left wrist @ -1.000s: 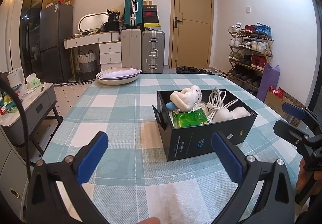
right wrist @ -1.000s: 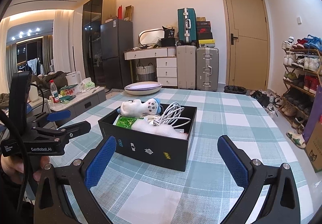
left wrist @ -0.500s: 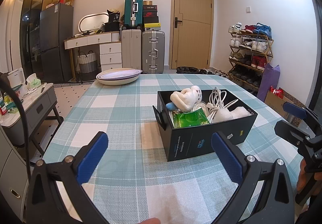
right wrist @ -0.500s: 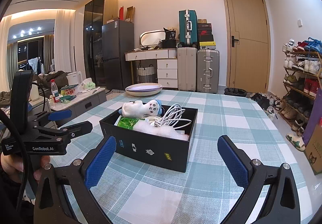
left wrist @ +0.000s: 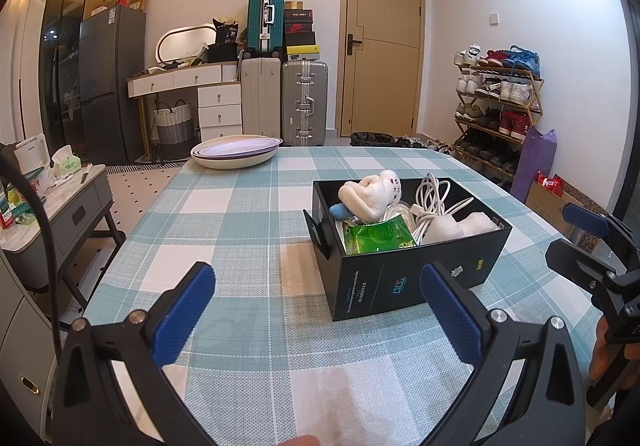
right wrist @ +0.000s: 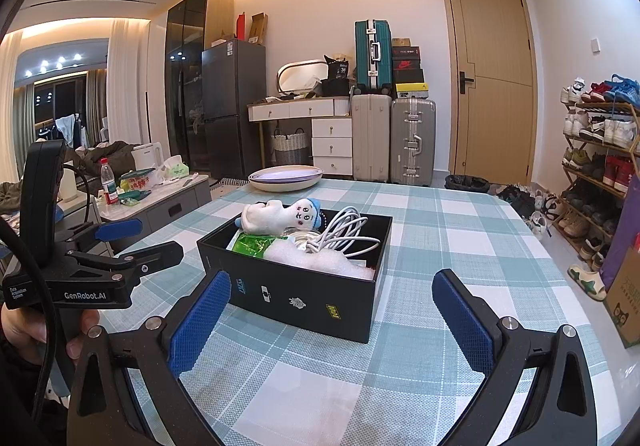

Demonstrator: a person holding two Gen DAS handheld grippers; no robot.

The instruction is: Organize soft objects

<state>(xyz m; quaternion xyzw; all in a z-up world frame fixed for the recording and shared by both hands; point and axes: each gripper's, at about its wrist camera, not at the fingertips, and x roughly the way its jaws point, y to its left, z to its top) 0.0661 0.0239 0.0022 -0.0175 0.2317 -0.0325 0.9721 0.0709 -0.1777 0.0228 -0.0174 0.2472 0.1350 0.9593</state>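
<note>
Both empty, wide-spread, the left gripper and right gripper hover before a black box holding a plush toy, a cable and what looks like foam.

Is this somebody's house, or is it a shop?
Most likely somebody's home, near the front door. A shoe rack full of shoes stands by the door, suitcases and a fridge line the wall, and a checked tablecloth covers the table.
</note>
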